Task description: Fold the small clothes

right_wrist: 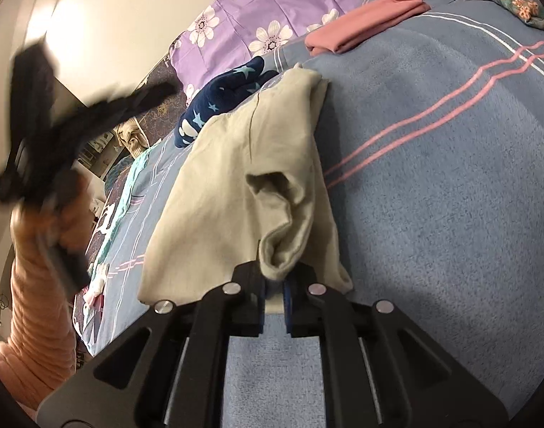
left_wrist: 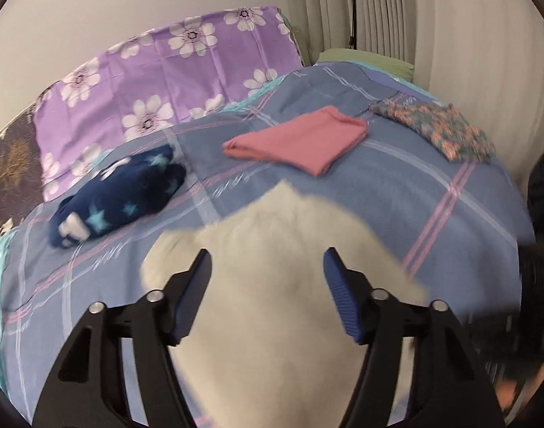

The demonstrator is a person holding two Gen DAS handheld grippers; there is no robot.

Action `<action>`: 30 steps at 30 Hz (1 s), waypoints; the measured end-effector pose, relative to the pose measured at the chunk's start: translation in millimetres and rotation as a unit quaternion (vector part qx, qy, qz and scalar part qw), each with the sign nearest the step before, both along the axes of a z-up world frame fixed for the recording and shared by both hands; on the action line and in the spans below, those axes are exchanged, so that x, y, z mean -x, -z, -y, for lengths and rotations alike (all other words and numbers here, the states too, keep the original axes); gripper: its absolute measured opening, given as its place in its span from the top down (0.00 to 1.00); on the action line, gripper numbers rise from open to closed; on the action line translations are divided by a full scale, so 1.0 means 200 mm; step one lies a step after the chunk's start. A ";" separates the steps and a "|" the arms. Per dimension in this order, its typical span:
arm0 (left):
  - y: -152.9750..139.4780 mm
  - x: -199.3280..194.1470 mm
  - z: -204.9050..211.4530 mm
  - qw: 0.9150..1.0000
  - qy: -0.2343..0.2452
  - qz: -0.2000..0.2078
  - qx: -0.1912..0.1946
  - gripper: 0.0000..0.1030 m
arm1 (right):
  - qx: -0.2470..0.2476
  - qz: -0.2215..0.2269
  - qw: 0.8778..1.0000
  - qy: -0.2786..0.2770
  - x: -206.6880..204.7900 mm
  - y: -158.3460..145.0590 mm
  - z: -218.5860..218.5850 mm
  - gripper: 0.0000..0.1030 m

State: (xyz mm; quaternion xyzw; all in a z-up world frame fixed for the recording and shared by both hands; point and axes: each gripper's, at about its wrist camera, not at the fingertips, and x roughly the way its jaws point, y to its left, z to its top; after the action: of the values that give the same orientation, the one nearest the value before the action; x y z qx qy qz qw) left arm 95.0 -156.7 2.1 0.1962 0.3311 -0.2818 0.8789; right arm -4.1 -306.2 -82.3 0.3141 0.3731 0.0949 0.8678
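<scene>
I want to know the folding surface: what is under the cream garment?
The cream garment lies on the blue plaid bedspread, one corner pinched in the right gripper. Anything beneath its middle is covered.

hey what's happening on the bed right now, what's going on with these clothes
A person with a two-finger gripper in each hand is folding small clothes on a blue plaid bedspread. The right gripper is shut on an edge of the cream garment, lifting a fold of it. The left gripper is open above the same garment, holding nothing. A folded pink garment, a floral piece and a navy star-print bundle lie further back on the bed.
</scene>
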 end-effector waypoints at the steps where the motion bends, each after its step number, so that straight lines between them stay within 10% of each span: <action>1: 0.02 0.04 -0.07 1.000 -0.004 -0.003 -0.003 0.36 | 0.001 0.000 1.000 0.000 0.01 -0.01 0.00 0.93; 11: 0.48 0.22 -0.53 0.993 -0.081 -0.078 -0.018 0.27 | 0.019 -0.015 1.000 0.008 0.02 -0.03 -0.02 0.93; 20: 0.45 0.26 -0.61 0.991 -0.085 -0.095 0.030 0.27 | 0.073 -0.029 0.996 0.053 0.12 -0.11 0.00 0.84; 23: 0.41 0.30 -0.60 0.992 -0.079 -0.086 0.055 0.48 | 0.100 0.015 0.993 0.061 0.16 -0.24 -0.02 0.84; 25: 0.37 0.30 -0.59 0.991 -0.073 -0.084 0.075 0.88 | 0.117 0.037 0.992 0.038 0.13 -0.30 -0.08 0.84; 30: 0.34 0.27 -0.54 0.989 -0.065 -0.082 0.103 0.91 | 0.176 0.062 0.982 -0.010 -0.05 -0.33 -0.25 0.84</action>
State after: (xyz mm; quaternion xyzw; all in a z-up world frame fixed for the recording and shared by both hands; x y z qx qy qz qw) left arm 41.6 -49.4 -66.2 0.0584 0.3835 -0.2722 0.8806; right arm 5.0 -256.5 -16.4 0.1462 0.3325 0.0563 0.9300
